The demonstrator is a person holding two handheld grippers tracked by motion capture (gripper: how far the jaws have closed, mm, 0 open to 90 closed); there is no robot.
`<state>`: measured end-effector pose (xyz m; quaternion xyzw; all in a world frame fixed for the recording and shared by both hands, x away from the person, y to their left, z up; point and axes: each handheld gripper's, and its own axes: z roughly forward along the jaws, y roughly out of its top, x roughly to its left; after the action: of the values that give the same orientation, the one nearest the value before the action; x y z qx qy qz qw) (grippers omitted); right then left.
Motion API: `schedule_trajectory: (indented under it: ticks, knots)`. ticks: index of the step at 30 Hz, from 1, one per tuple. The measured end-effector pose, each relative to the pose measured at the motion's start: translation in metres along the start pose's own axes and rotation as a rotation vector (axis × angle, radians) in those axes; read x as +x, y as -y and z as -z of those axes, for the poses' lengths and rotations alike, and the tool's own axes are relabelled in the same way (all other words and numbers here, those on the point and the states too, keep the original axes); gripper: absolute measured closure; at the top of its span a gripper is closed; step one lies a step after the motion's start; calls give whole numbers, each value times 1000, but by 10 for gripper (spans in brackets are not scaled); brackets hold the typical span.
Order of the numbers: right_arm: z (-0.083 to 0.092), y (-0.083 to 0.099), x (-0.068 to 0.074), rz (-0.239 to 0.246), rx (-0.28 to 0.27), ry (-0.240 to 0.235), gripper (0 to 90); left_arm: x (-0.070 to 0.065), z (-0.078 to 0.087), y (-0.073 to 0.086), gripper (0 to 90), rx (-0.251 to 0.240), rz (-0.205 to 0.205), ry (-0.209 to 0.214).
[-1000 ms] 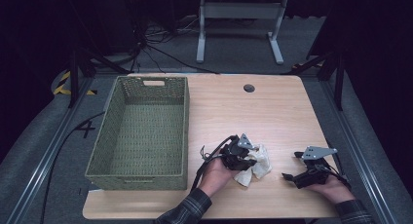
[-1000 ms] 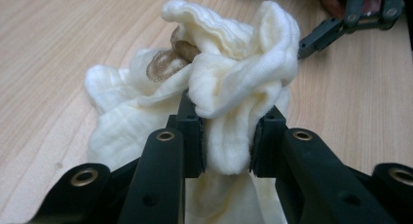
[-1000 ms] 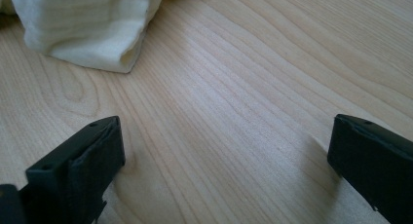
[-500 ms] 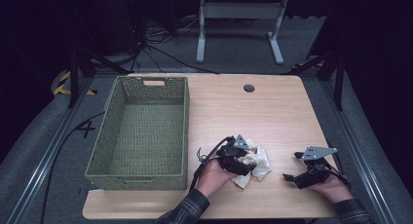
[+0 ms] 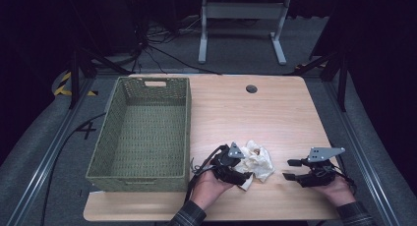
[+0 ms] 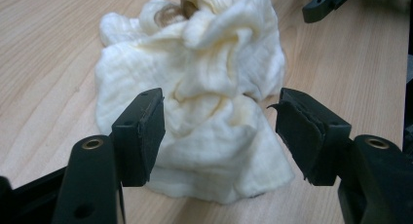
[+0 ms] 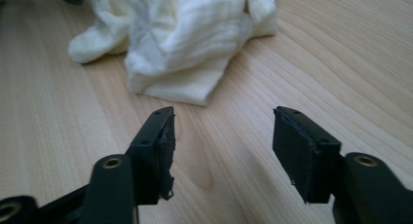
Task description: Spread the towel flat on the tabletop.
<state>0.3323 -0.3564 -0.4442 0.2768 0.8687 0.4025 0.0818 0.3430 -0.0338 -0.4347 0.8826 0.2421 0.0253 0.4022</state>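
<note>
Straddling the crumpled white cloth (image 6: 204, 102), left tongs (image 6: 221, 131) have just been opening, cloth between them unpinched (likely a regrip). Right tongs (image 7: 221, 146), just narrowing, stand apart over bare surface (image 7: 341, 63) nearby.

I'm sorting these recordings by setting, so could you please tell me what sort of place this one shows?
Probably a lab or recording workspace, not a home: a bare wooden table stands on grey carpet, loose cables run across the dark floor behind it, and yellow-black hazard tape marks the floor at left.
</note>
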Motion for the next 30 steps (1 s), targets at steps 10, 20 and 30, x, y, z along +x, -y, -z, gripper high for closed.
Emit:
schedule_trajectory:
  ticks: [10, 20, 30]
  knots:
    - [-20, -14, 16, 25, -5, -95, 538, 2, -7, 13, 463, 52, 16, -38]
    - [-39, -23, 19, 45, 35, -119, 749, 5, -7, 13, 744, 83, 15, -40]
    - [-20, -24, 8, 44, -13, -67, 883, 8, 1, 10, 851, 45, 23, -54]
